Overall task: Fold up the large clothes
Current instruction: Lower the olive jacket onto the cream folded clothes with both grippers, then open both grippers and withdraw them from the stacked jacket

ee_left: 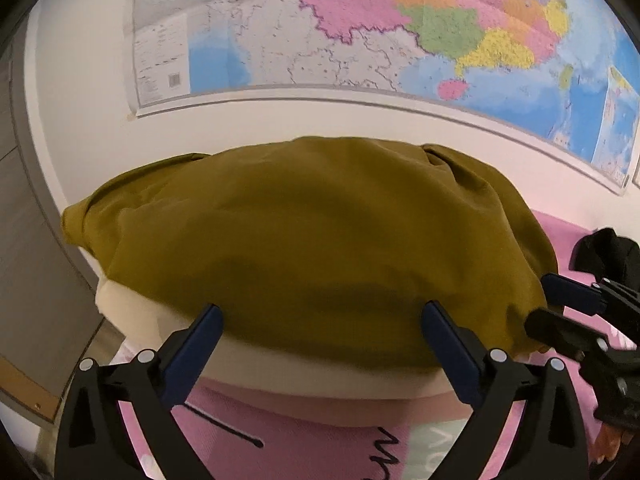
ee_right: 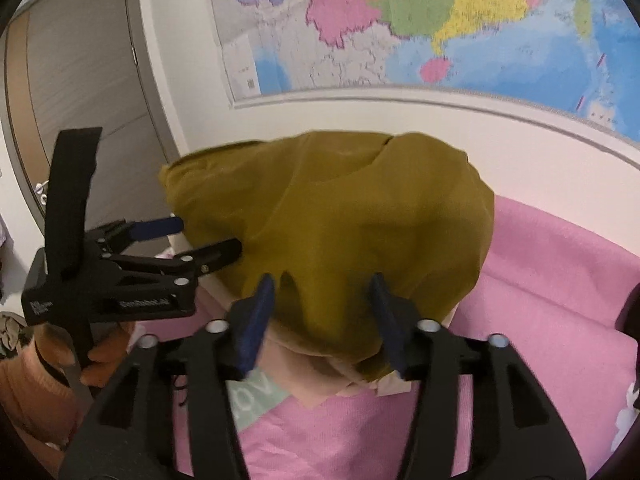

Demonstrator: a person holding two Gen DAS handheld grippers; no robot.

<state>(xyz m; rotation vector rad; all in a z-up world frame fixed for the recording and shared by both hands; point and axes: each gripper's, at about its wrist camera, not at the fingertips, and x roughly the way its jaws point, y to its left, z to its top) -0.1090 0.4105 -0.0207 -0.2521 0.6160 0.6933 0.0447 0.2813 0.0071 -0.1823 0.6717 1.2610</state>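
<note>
The left gripper point(ee_left: 320, 320) stands with its blue-padded jaws spread wide apart over the near edge of a mustard-yellow garment point(ee_left: 304, 240), nothing clamped. The right gripper point(ee_right: 322, 292), jaws about half apart, straddles a small pinched ridge of the same cloth without visibly pressing it. The garment lies bunched on a cream pillow point(ee_left: 132, 304) atop a pink bedspread point(ee_right: 560, 280), below a wall map point(ee_left: 360, 20).

A large, brightly coloured map point(ee_left: 400, 20) hangs on a plain white wall point(ee_left: 80, 120), its lower edge finished with a pale strip. Left of the wall stands a grey panelled door point(ee_right: 88, 72) with a brown wooden edge. Below, a bed is spread with a pink cover point(ee_right: 560, 260).
</note>
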